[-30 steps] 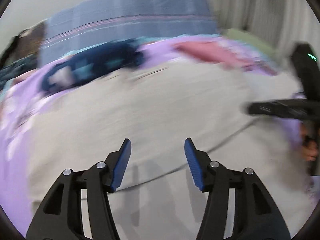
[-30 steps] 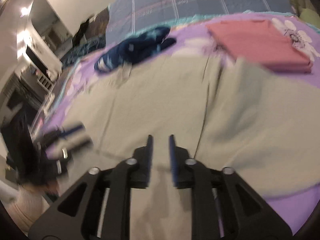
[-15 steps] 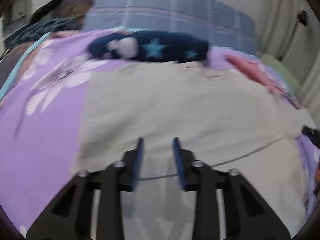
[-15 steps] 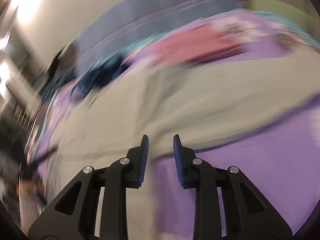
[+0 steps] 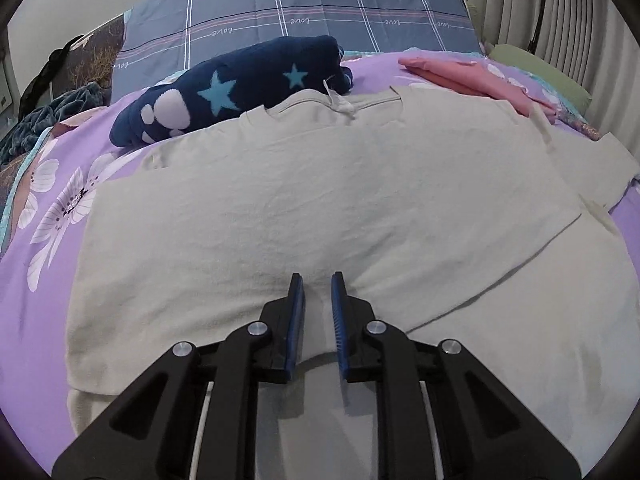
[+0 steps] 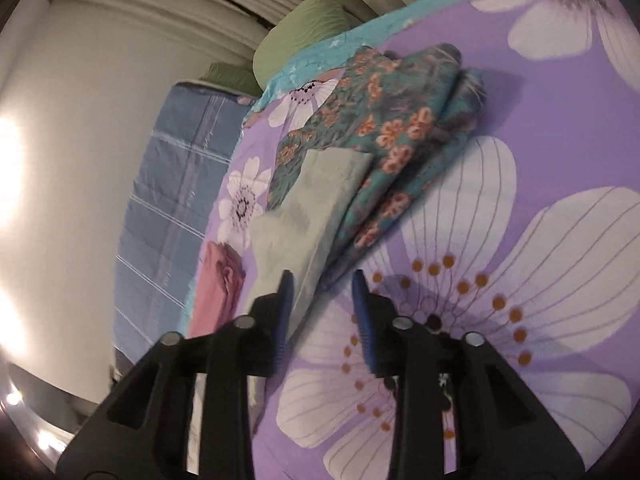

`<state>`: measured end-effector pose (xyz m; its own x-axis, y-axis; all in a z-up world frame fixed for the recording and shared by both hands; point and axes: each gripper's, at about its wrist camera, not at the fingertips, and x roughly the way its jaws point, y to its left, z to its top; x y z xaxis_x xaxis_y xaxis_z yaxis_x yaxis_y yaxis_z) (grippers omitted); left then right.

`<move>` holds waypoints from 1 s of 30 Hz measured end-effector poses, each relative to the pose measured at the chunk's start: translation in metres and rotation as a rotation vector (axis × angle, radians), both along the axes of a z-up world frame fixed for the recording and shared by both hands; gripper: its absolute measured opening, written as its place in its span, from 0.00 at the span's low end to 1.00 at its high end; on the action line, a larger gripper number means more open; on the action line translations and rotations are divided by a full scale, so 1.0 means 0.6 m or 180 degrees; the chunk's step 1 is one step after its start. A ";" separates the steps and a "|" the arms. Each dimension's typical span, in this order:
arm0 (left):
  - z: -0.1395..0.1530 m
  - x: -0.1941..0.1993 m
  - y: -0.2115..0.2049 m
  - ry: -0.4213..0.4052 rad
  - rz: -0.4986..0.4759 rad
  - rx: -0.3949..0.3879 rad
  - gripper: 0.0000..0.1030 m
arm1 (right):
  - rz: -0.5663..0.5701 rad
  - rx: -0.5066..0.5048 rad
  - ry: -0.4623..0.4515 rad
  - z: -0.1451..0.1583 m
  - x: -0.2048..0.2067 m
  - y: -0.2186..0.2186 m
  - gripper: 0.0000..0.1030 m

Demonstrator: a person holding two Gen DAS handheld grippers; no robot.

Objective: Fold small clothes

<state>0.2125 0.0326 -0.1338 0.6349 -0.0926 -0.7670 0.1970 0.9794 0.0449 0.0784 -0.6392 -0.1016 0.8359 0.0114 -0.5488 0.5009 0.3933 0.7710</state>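
A beige garment (image 5: pixel 320 200) is seen spread flat across the purple flowered bedspread (image 5: pixel 36 260) in the left wrist view, filling the middle of the picture, with a folded-over layer whose edge runs diagonally toward 4 o'clock. The left gripper (image 5: pixel 318 284) is pointed down onto this garment at 6 o'clock; its blue-padded fingers (image 5: pixel 297 308) have just been closing and are drawn in tight on a small raised ridge of the beige cloth, which is pinched between them. At 11 o'clock of the garment, a dark blue plush item with light blue stars and a white paw print (image 5: pixel 224 92) is laid against the collar edge. At 1 o'clock, a folded pink garment (image 5: pixel 472 76) is set on the bedspread, just beyond the beige shoulder. A grey-blue checked pillow (image 5: pixel 300 8) is propped at 12 o'clock, and pale curtains (image 5: pixel 520 4) are hung at 2 o'clock.

In the right wrist view, which is rolled sideways, the right gripper (image 6: pixel 322 300) is held over the bedspread; its fingers have just been opening and are parted, with nothing pressed between them, though a beige sleeve end is seen just beyond the left fingertip at 12 o'clock. A folded teal floral cloth (image 6: pixel 392 136) is lying beneath that sleeve at 1 o'clock, and a green cushion (image 6: pixel 304 28) is seen at 12 o'clock by the curtains.
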 end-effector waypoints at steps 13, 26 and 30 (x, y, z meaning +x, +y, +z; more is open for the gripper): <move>-0.001 -0.002 0.009 0.0004 0.0000 -0.0131 0.16 | -0.0349 -0.0555 0.0258 0.056 0.041 -0.040 0.32; 0.000 -0.005 0.009 -0.0005 -0.0002 -0.0140 0.16 | -0.0347 -0.0753 0.0264 0.055 0.076 -0.011 0.03; 0.001 -0.005 0.010 -0.0010 -0.0007 -0.0163 0.16 | 0.0192 -0.0843 -0.0238 0.119 0.123 0.088 0.03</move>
<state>0.2095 0.0387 -0.1333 0.6370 -0.1331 -0.7593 0.1990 0.9800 -0.0048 0.1520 -0.5864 -0.0302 0.8764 -0.0733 -0.4760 0.4160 0.6134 0.6713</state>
